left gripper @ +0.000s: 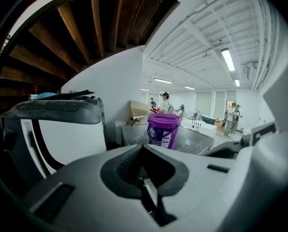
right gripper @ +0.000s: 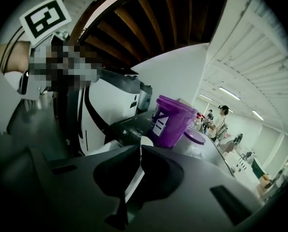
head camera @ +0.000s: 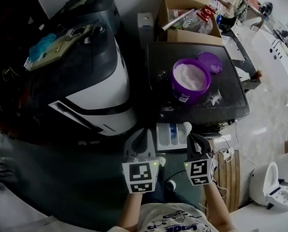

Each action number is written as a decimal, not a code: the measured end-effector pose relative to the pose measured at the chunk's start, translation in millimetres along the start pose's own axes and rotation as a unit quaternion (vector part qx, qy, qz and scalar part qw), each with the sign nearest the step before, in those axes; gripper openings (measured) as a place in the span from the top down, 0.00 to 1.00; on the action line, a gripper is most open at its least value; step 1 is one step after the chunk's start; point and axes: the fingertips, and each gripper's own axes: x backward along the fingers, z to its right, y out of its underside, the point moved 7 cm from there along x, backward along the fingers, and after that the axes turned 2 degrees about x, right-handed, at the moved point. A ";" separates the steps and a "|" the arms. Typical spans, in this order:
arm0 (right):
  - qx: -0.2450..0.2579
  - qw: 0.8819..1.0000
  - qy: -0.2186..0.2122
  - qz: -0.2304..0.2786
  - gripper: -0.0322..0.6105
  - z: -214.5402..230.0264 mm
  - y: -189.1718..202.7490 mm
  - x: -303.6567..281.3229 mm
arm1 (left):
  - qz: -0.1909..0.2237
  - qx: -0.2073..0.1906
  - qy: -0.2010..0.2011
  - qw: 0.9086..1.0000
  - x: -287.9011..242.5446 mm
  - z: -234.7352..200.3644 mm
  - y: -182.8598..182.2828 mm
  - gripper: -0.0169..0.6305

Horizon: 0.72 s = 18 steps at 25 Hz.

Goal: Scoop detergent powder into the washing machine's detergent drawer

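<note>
Because the detergent drawer (head camera: 169, 138) stands pulled out near, the right gripper (head camera: 194, 141) has its fingers clamped on the white scoop (head camera: 187, 126) by the drawer's right edge, likely to tip powder in. The left gripper (head camera: 144, 138) has its fingers closed, empty. The open purple tub (head camera: 191, 81) sits beyond.

Two grippers are counted: the left gripper (head camera: 144, 138) and the right gripper (head camera: 196, 141). Two machines are seen, one dark-topped (head camera: 202, 105) and one white and black (head camera: 98, 98). One purple tub (head camera: 190, 83) is counted, with one lid (head camera: 210, 62) beside it. One scoop (head camera: 187, 126) and one drawer (head camera: 170, 135) are found. In the left gripper view about five people (left gripper: 164, 102) are made out, though they are too small for a sure count.
</note>
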 end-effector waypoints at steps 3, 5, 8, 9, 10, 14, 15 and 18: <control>-0.048 0.999 0.008 0.021 0.92 9.2 -13.3 7.1 | 0.010 -0.003 -0.002 1.000 2.9 0.7 -7.4 0.97; -0.073 0.997 0.015 0.036 0.92 16.3 -22.1 11.7 | 0.016 -0.004 -0.003 1.000 4.5 1.0 -12.2 0.97; -0.092 0.994 0.028 0.058 0.92 25.9 -34.2 18.7 | 0.026 -0.005 -0.005 1.000 7.2 1.7 -19.2 0.97; -0.097 0.993 0.031 0.064 0.92 28.6 -37.6 21.0 | 0.029 -0.006 -0.005 1.000 8.2 2.0 -21.7 0.97; -0.101 0.992 0.034 0.069 0.92 31.2 -40.7 23.2 | 0.032 -0.006 -0.006 0.999 9.3 2.2 -24.2 0.97; -0.120 0.988 0.042 0.086 0.92 40.1 -50.8 30.3 | 0.044 -0.009 -0.007 0.999 14.0 2.6 -33.0 0.97; -0.124 0.987 0.044 0.093 0.92 41.9 -53.8 31.9 | 0.048 -0.009 -0.008 0.999 15.0 2.9 -35.1 0.97; -0.134 0.983 0.050 0.111 0.92 46.7 -61.8 37.2 | 0.059 -0.011 -0.007 0.998 17.9 4.3 -41.3 0.97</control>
